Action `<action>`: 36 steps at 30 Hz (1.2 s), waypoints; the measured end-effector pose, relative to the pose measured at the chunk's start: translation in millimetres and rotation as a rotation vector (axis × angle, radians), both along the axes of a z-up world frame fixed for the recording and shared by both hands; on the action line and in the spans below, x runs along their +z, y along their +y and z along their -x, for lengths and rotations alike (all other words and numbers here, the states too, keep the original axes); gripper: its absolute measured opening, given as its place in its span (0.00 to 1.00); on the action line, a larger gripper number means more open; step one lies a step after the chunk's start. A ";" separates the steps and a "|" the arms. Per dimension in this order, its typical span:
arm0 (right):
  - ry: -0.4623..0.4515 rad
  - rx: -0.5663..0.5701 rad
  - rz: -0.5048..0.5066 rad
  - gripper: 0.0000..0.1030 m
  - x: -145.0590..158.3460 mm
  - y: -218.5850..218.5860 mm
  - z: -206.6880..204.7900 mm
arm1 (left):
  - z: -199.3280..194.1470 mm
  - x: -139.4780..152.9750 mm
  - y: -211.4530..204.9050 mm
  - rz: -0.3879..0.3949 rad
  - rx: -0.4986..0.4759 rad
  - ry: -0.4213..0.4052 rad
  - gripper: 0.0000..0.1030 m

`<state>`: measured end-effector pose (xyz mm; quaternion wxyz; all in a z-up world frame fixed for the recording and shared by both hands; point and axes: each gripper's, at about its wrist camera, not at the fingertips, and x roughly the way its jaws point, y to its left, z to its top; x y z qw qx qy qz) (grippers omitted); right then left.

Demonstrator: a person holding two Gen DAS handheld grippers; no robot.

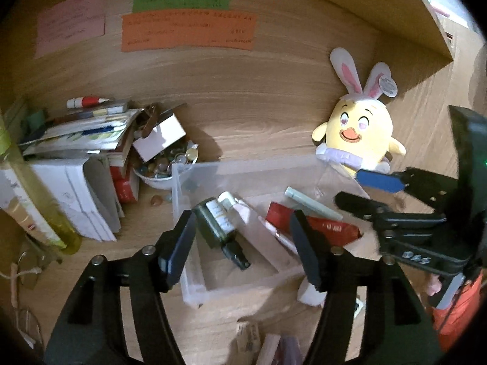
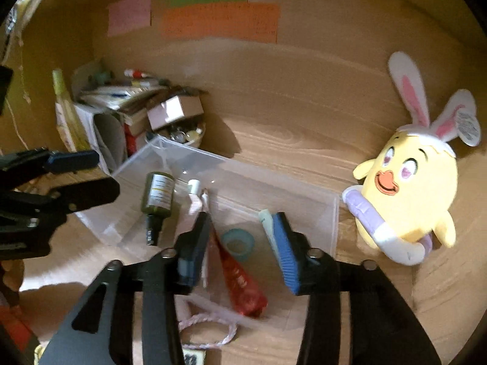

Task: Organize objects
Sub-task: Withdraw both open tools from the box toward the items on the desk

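Wood-grain bench (image 1: 274, 127) carries everything, with a wooden back panel beyond holding pink, green and orange paper notes (image 1: 188, 32). Clear plastic bin (image 1: 194, 276) sits directly under both tongs; left tongs (image 1: 243, 240) hover over its near-left part, jaws apart, nothing between them. Right tongs (image 2: 240, 240) hang over the bin's middle, jaws also apart and empty, one pad blue. Yellow chick plush (image 2: 411, 197) with bunny ears sits just right of the bin, beyond the right tongs, apart from them. Stack of books and papers (image 1: 76, 158) is far left of the left tongs, with a white bowl of beads (image 1: 164, 170) beside it, close against the bin's far-left corner. Inside the bin: dark green bottle (image 1: 217, 222) lying just ahead of the left tongs, red tube (image 2: 240, 276) lying between the right jaws but lower and untouched, pale tube (image 1: 313, 202) further right, teal tape ring (image 2: 238, 244) beside the red tube.
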<state>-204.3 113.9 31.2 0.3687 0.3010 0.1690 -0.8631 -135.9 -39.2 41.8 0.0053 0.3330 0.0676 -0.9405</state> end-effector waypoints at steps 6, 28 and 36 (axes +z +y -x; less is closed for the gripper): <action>0.013 0.017 0.041 0.52 5.4 18.7 -27.7 | -20.6 -8.8 -0.4 0.018 0.002 -0.021 0.63; -0.138 -0.018 -0.018 0.58 -67.2 57.6 -69.2 | -78.6 -82.4 0.6 0.000 -0.006 -0.211 0.63; -0.195 -0.037 -0.011 0.58 -84.2 61.4 -67.6 | -83.8 -91.9 10.0 -0.009 -0.043 -0.235 0.63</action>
